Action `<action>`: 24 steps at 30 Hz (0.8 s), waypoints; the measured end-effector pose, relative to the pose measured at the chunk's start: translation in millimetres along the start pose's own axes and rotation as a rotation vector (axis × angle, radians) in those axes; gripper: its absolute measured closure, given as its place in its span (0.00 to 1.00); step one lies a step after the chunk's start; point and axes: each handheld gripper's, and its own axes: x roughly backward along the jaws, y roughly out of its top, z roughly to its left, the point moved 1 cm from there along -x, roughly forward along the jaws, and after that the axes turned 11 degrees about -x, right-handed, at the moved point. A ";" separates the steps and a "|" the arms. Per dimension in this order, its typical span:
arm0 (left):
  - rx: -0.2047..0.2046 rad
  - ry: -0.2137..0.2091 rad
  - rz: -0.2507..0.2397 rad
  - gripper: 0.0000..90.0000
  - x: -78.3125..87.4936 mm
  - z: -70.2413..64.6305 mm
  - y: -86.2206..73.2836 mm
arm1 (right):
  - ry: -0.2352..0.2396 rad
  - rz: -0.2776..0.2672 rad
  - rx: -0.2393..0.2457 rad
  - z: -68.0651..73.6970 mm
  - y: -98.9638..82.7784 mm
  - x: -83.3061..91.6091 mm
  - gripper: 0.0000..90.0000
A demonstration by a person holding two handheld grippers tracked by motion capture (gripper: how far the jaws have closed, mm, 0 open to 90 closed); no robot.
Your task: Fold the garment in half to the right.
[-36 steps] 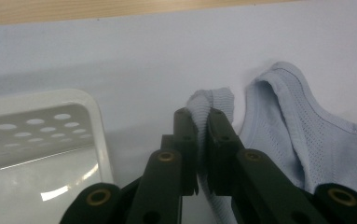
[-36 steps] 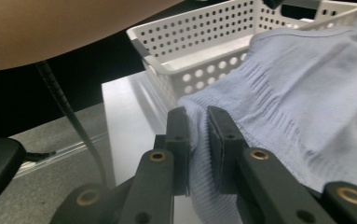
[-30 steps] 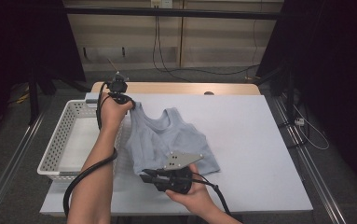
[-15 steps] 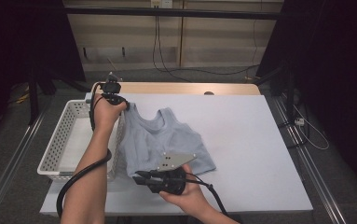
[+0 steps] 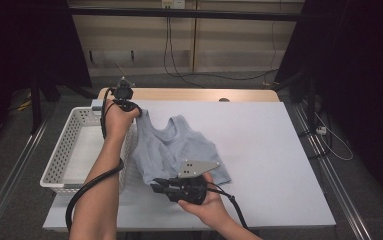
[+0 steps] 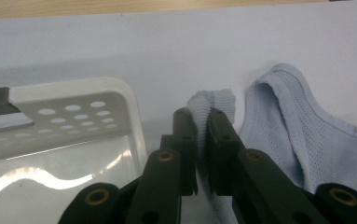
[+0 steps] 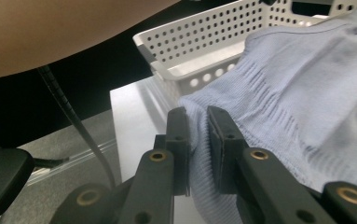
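Jaws of the left gripper are pinched tight on a shoulder strap of the light blue tank top. You can see a little fold of the knit cloth poking up between the two black jaws in the left gripper view. Jaws of the right gripper are also squeezed on the tank top, this time on its bottom edge, with the cloth pressed flat between them.

From the high view, the tank top lies spread on the white surface, a bit to the left of the middle. Its straps point away from the person and its bottom edge is close to the person. The left gripper is at the far top corner of the top, right beside the white basket. The right gripper is at the near corner, lying low over the surface. A grey three-cornered plate sits on top of it.

The basket has lots of small round holes in its walls. It stands at the left edge of the surface, and the tank top's left side touches its wall.
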 end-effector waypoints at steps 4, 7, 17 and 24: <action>0.000 0.004 -0.001 0.93 -2.8 -3.4 3.0 | -0.016 -0.014 -0.009 -3.5 0.3 7.3 0.89; -0.006 0.006 0.000 0.92 -4.3 -6.0 5.0 | -0.028 -0.021 -0.011 -5.5 0.1 10.5 0.89; -0.017 0.012 -0.004 0.92 -7.8 -12.5 9.3 | -0.059 -0.031 -0.023 -11.2 -1.0 21.3 0.89; -0.021 0.015 -0.008 0.92 -10.5 -15.7 10.8 | -0.078 -0.032 -0.029 -15.6 -1.9 25.6 0.89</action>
